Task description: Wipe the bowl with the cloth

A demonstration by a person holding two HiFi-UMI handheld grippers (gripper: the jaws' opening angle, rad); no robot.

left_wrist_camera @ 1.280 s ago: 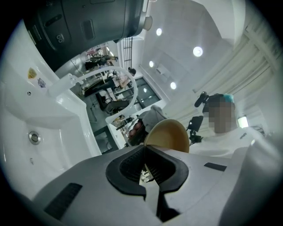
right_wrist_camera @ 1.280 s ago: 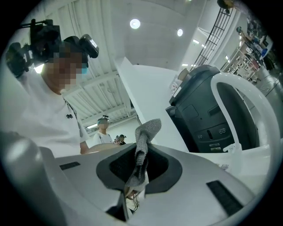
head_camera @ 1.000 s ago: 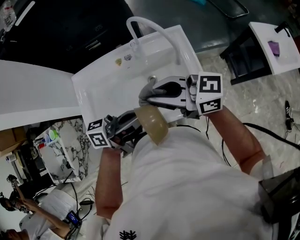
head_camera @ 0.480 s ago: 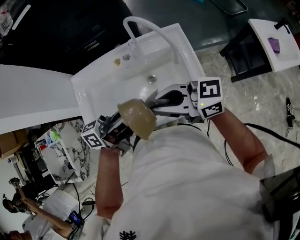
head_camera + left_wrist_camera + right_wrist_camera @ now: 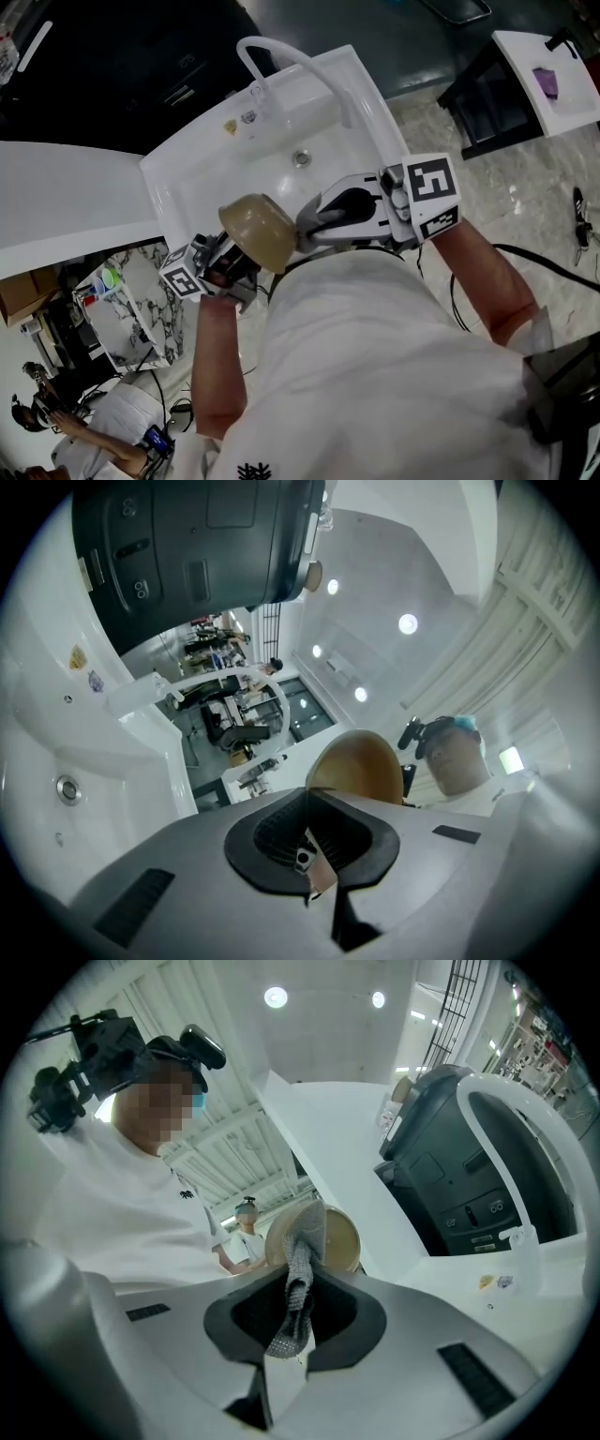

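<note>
While the left hand-held gripper point(image 5: 239, 261) clamps the bowl point(image 5: 258, 228) by its rim over the sink point(image 5: 239, 178), the right hand-held gripper point(image 5: 307, 225) pinches the cloth point(image 5: 298, 1283) against it: wiping seems under way, next a sweep round inside.

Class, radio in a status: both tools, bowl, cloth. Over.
Left tool shut on bowl rim. Right tool shut on cloth, cloth touching bowl. Both held over sink. No obstruction seen.
</note>
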